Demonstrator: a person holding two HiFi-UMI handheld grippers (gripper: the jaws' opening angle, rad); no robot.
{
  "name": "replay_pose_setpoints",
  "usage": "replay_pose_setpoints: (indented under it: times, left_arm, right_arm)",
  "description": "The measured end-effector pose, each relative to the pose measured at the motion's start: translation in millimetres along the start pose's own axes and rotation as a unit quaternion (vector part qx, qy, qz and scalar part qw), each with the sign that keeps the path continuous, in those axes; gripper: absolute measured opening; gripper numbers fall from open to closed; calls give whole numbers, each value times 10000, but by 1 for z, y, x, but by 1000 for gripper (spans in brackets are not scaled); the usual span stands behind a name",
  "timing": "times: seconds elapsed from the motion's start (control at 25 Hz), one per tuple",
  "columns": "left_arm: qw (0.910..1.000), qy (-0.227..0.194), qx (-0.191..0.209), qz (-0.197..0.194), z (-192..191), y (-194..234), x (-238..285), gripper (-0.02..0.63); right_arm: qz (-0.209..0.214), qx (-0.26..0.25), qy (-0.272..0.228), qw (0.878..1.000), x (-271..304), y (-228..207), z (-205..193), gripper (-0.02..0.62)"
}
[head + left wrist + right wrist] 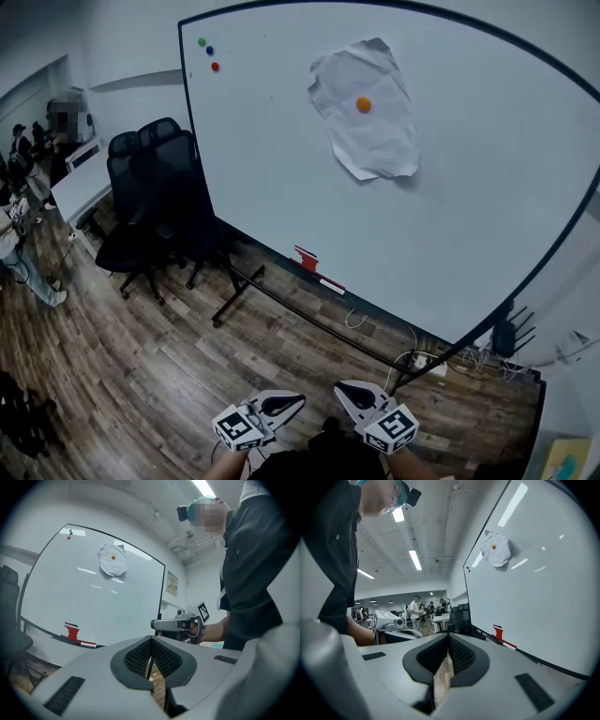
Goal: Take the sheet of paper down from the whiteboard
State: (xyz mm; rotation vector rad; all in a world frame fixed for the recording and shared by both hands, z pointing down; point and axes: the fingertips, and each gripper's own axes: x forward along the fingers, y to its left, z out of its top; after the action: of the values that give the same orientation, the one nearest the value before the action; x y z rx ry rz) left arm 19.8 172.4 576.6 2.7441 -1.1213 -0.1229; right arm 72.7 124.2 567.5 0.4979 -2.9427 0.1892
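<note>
Head view: both grippers sit low at the near edge, side by side and well apart from the whiteboard point(450, 234). Left gripper point(298, 400) has its jaws clenched together with nothing between them. The left gripper view agrees: its ribbed pads point(138, 658) meet at the tip, and only wooden floor point(141, 375) shows through the slot below. Right gripper point(342, 387) is the same, pad against pad, empty and touching nothing. The sheet of paper point(370, 141) is up on the whiteboard, far side, upper middle. It is crumpled, with curled edges, and is pinned by one orange magnet point(364, 105) near its top. Neither gripper is anywhere near it. Three small magnets point(208, 52) – green, blue, red – sit at the board's far-left top corner. A red object point(307, 259) rests on the tray along the board's bottom edge. Black office chairs point(150, 197) stand left of the board. Further left there are desks with people at them – too small for detail.
</note>
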Motion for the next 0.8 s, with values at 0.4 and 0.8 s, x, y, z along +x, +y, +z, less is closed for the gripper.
replay_pose_setpoints:
  times: [0.4,0.8]
  left_arm:
    - [9982,-59,336,503,65,51,70,11]
    - [9942,99,594,896,83,79,102,11]
  right_arm:
    - [516,-135,-437,9976,15,-87,57,20]
    - [1006,-74,-710,9924,35,-128,65,20]
